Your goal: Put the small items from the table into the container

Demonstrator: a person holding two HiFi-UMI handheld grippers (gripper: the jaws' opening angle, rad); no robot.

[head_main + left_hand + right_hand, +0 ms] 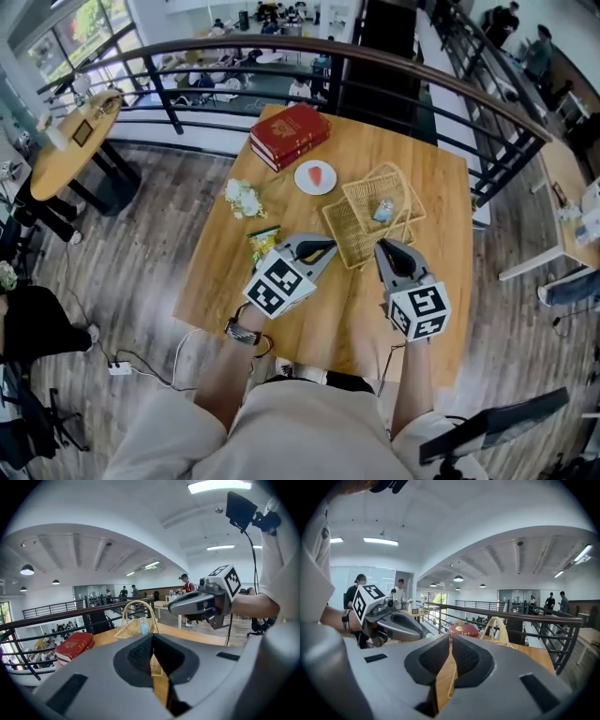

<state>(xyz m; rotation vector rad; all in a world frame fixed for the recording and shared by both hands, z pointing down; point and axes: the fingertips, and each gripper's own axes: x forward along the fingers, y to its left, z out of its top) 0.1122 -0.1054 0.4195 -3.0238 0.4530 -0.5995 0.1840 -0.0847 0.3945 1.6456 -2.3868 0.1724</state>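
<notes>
Clenched on nothing above the table [427, 309]: left gripper [320, 249] and right gripper [385, 251]. Lying just beside the left gripper, outside the basket [359, 232]: green packet [263, 242], judged light, crinkly and slippery. Best pinched by a sealed edge. Already in the basket: small bottle [383, 211]. No print legible on packet or books [289, 134].

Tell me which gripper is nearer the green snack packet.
Left. The left gripper is right beside the packet; the right gripper is farther off, at the basket's near edge.
</notes>
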